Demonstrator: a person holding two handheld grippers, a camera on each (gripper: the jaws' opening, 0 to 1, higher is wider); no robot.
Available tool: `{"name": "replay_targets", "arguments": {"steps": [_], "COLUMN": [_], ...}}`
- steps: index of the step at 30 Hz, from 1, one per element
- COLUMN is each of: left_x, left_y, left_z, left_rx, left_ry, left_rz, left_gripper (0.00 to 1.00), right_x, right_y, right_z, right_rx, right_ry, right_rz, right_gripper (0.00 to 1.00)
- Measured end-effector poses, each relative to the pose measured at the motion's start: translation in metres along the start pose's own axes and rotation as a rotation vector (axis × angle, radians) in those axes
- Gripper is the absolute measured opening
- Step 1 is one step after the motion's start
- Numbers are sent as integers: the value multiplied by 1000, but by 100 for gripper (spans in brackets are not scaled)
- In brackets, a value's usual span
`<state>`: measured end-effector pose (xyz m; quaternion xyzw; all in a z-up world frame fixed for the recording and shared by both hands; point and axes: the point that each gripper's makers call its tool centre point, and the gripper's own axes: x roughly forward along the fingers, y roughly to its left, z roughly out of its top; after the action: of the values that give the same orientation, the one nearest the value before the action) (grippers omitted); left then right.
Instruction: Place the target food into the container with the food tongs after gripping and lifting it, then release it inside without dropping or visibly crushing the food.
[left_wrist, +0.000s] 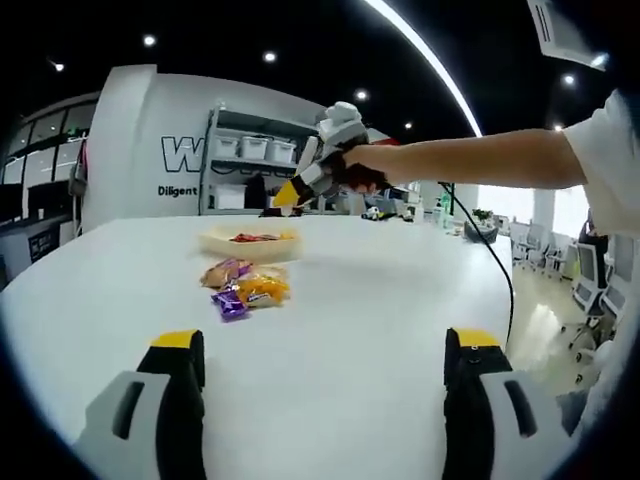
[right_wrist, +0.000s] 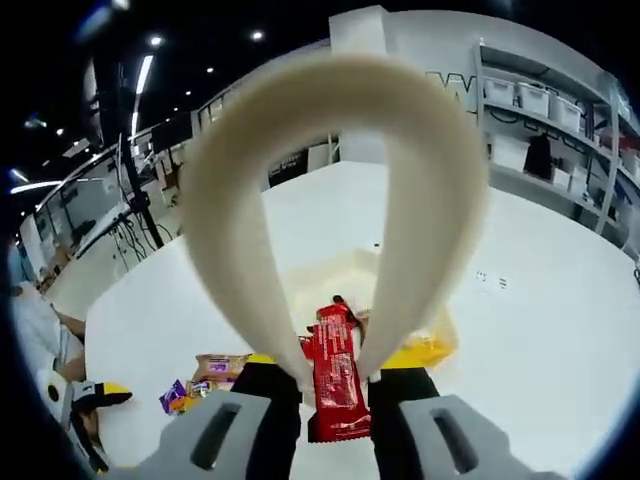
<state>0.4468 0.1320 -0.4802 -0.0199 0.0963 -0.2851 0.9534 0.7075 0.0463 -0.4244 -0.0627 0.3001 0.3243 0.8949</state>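
Note:
My right gripper (right_wrist: 335, 358) is shut on the cream food tongs (right_wrist: 330, 90), whose two arms run forward and narrow to tips on either side of a red snack bar (right_wrist: 335, 385). Below them is the cream tray (right_wrist: 325, 280). In the left gripper view a person's hand holds the right gripper (left_wrist: 300, 188) just above the tray (left_wrist: 215, 243), and a red packet (left_wrist: 255, 237) lies inside it. I cannot tell whether the tongs still touch the bar. My left gripper (left_wrist: 325, 345) hovers open over the near table, its jaws wide apart with nothing between them.
Loose snack packets (left_wrist: 245, 288) in orange, purple and brown lie on the white table just in front of the tray, and show again (right_wrist: 205, 375) in the right gripper view. A black cable (left_wrist: 495, 260) trails from the right gripper. Shelving (left_wrist: 255, 160) stands beyond the table.

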Motion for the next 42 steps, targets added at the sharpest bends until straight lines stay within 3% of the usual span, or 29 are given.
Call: {"name": "replay_targets", "arguments": {"steps": [11,19,42], "left_x": [0,0,1], "left_y": [0,-1,-4], "left_z": [0,0,-3], "left_rx": [15,15,20], "left_ry": [-2,-4,10], "left_rz": [8,6,-7], "left_gripper": [97,96,95], "right_x": [19,32,54], "right_y": [-13,-21,-14], "right_z": [-13,-5,-23], "right_rx": [28,77,90], "right_ry": [18,-8,11], "right_rz": [-23,-11,-3], "right_gripper": [18,18,18]}}
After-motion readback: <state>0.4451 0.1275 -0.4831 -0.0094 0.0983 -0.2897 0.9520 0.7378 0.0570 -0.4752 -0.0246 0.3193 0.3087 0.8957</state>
